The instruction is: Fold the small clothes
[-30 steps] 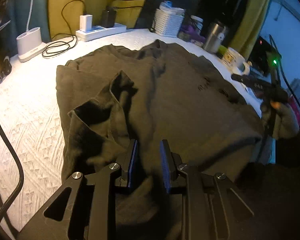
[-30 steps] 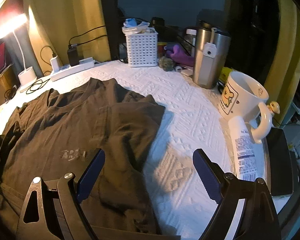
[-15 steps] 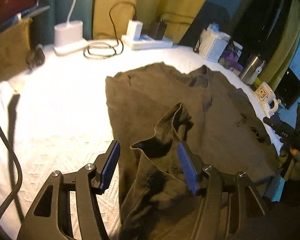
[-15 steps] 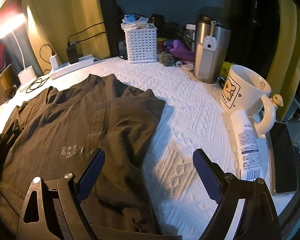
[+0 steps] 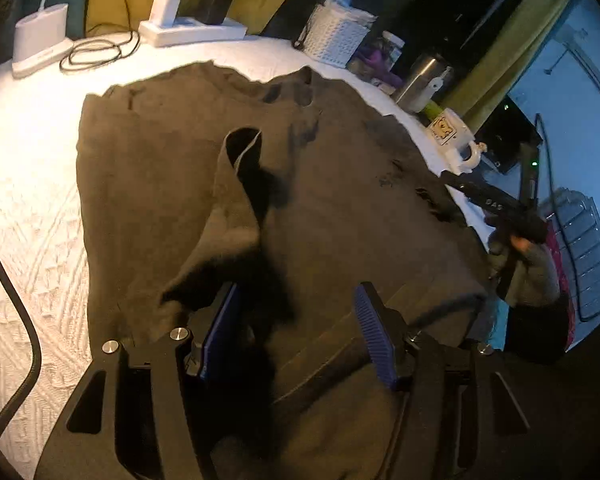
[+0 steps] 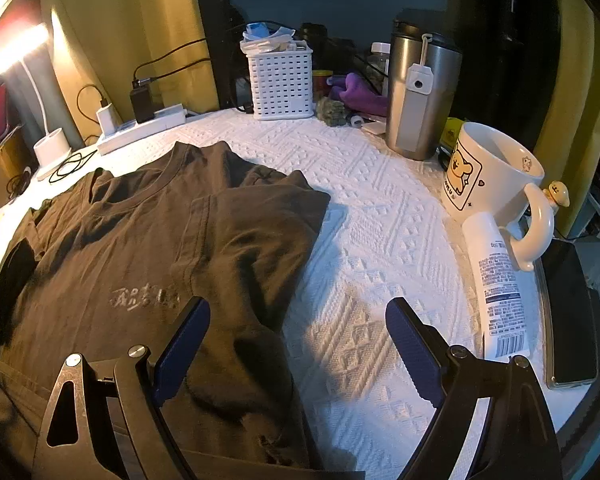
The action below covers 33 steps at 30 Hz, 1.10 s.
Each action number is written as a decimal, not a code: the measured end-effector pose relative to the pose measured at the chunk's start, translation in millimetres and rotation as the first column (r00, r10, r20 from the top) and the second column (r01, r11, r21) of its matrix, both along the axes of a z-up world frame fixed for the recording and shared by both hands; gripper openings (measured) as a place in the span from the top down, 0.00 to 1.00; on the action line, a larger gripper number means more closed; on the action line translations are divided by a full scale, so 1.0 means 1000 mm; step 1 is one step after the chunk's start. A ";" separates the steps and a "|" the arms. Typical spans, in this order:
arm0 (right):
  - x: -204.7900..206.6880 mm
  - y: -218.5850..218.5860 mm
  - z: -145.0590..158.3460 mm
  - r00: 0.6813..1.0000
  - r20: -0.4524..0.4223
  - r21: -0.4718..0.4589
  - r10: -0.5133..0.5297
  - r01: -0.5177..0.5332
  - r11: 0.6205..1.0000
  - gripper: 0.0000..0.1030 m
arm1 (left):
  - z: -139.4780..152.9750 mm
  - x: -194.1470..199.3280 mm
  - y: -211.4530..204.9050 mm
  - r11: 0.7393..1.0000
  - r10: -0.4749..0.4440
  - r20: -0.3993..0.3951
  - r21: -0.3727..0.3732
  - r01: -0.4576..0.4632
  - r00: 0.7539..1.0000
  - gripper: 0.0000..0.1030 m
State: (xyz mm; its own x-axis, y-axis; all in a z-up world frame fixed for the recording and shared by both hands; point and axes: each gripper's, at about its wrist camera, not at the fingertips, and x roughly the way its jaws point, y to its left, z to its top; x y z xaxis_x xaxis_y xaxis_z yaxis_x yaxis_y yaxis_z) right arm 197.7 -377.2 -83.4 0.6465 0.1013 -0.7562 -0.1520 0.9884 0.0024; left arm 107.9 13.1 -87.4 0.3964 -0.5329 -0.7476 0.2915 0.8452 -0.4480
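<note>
My left gripper hangs with its blue pads spread wide, nothing between them, over the near hem of the dark T-shirt. Just ahead of it a folded-over sleeve stands up in a loose loop. My right gripper is spread too, gripping nothing; its left finger sits above the shirt's right edge, its right finger above the white textured cloth. Further ahead to the right lie a tube and a mug, then a steel tumbler and a white basket.
</note>
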 end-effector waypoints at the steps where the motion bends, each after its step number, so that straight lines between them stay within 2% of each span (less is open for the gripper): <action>1: 0.000 0.000 0.000 1.000 -0.001 -0.001 -0.001 0.001 1.000 0.12 | 0.004 0.000 0.000 1.000 0.003 0.011 0.003 -0.003 1.000 0.42; 5: 0.003 -0.003 0.000 1.000 0.000 -0.001 -0.008 0.008 1.000 0.12 | 0.029 0.006 0.012 0.998 0.060 0.093 0.027 -0.063 0.994 0.42; 8: 0.006 -0.009 0.000 1.000 0.002 0.002 -0.019 0.019 1.000 0.12 | 0.029 0.022 0.021 0.982 0.129 0.127 0.124 -0.144 0.984 0.42; 10: 0.010 -0.013 0.000 1.000 -0.001 0.001 -0.027 0.027 1.000 0.12 | 0.025 0.033 0.026 0.959 0.186 0.131 0.190 -0.209 0.974 0.42; 12: 0.013 -0.017 -0.001 0.999 -0.005 -0.002 -0.035 0.035 0.999 0.12 | 0.022 0.039 0.031 0.943 0.218 0.144 0.224 -0.246 0.965 0.42; 16: 0.024 -0.026 0.000 0.999 -0.010 -0.006 -0.052 0.052 0.999 0.12 | 0.013 0.053 0.035 0.884 0.266 0.183 0.345 -0.315 0.946 0.42; 19: 0.036 -0.031 0.001 0.998 -0.009 -0.011 -0.060 0.060 0.998 0.12 | 0.005 0.062 0.029 0.867 0.256 0.176 0.392 -0.306 0.950 0.42; 25: 0.063 -0.023 -0.011 0.999 -0.040 -0.038 -0.030 0.029 0.999 0.12 | -0.011 0.070 -0.003 0.867 0.154 0.134 0.458 -0.198 0.979 0.42; 29: 0.083 -0.010 -0.019 0.998 -0.058 -0.065 0.002 -0.006 0.998 0.12 | -0.017 0.073 -0.021 0.866 0.102 0.114 0.479 -0.145 0.988 0.42; 33: 0.098 0.003 -0.027 0.995 -0.092 -0.077 0.030 -0.037 0.996 0.12 | -0.016 0.075 -0.022 0.871 0.101 0.116 0.470 -0.145 0.988 0.42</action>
State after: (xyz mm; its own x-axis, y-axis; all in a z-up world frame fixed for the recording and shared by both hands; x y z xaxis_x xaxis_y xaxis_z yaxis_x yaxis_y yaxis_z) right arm 295.8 -374.1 -110.2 0.5724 0.0596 -0.8178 -0.1875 0.9804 -0.0598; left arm 183.1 -9.4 -103.2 0.5087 -0.0642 -0.8586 0.1899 0.9810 0.0391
